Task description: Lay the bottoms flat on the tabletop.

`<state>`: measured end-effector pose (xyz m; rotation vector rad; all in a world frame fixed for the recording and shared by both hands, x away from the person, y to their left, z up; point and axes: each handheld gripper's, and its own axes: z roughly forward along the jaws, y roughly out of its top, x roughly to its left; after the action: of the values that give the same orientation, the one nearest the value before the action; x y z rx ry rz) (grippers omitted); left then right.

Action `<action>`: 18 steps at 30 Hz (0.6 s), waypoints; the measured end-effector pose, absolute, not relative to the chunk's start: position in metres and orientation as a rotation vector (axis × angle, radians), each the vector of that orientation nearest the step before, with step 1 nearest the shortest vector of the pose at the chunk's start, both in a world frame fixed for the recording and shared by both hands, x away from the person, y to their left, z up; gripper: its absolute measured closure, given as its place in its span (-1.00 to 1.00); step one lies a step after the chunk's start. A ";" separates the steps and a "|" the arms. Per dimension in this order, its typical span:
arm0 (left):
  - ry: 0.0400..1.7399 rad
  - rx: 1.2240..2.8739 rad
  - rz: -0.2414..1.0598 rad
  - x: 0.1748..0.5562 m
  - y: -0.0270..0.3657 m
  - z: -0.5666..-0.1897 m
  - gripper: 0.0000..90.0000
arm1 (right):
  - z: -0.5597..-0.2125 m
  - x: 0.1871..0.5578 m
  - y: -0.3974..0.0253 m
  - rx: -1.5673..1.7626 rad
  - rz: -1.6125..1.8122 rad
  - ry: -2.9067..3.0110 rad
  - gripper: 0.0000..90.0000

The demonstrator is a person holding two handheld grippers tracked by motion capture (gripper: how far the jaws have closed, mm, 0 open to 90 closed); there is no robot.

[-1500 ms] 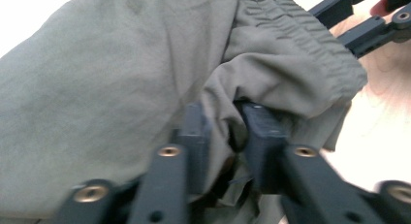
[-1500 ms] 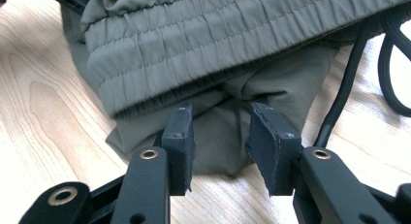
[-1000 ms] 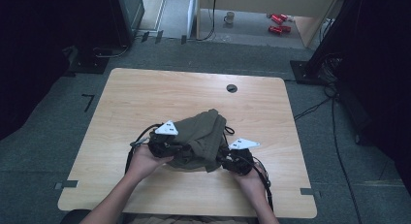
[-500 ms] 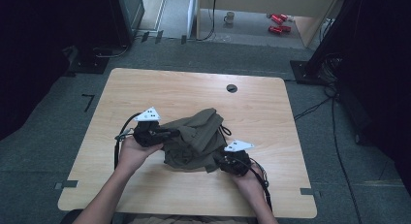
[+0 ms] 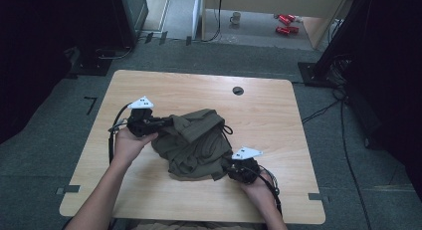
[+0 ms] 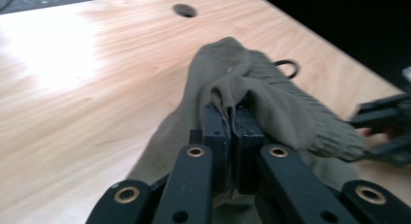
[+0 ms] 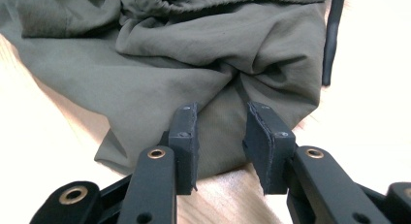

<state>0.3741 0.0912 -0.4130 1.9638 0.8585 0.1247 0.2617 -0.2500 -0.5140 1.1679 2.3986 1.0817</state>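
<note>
An olive-green garment [image 5: 196, 143] lies crumpled in the middle of the wooden table [image 5: 278, 110]. My left gripper [image 5: 166, 122] is at its left edge, shut on a fold of the cloth [image 6: 230, 100], which rises pinched between the two pads. My right gripper [image 5: 226, 166] is at the garment's near right corner. Its jaws stand open either side of a bunched bit of the fabric [image 7: 220, 122], low over the table. A black drawstring [image 7: 330, 37] runs along the garment's right side in the right gripper view.
A round cable hole [image 5: 238, 90] sits near the table's far edge. Cables trail from both grippers across the near part of the table. Beyond the table are dark stands, floor cables and red cans [image 5: 286, 23].
My left gripper has moved left and away with the cloth edge, stretching the garment out. My right gripper has slid nearer and to the right along the garment's lower corner.
</note>
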 end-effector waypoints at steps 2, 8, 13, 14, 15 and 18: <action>0.873 1.981 0.133 0.383 0.092 -0.414 0.95 | -0.514 0.261 -0.250 1.156 1.077 2.400 0.46; 0.916 1.999 0.159 0.409 0.098 -0.416 0.94 | -0.514 0.258 -0.251 1.139 1.068 2.404 0.47; 0.936 1.984 0.165 0.423 0.103 -0.419 0.94 | -0.515 0.257 -0.251 1.134 1.078 2.398 0.47; 0.960 1.984 0.152 0.430 0.105 -0.422 0.94 | -0.515 0.257 -0.251 1.131 1.077 2.399 0.47; 0.971 1.988 0.147 0.434 0.106 -0.424 0.94 | -0.515 0.256 -0.251 1.130 1.077 2.398 0.47; 0.992 1.991 0.152 0.440 0.108 -0.428 0.94 | -0.516 0.255 -0.251 1.123 1.079 2.396 0.47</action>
<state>0.4405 0.1078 -0.4284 1.9915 0.9919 0.1521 0.2554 -0.2515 -0.5155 1.1231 2.3961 1.0789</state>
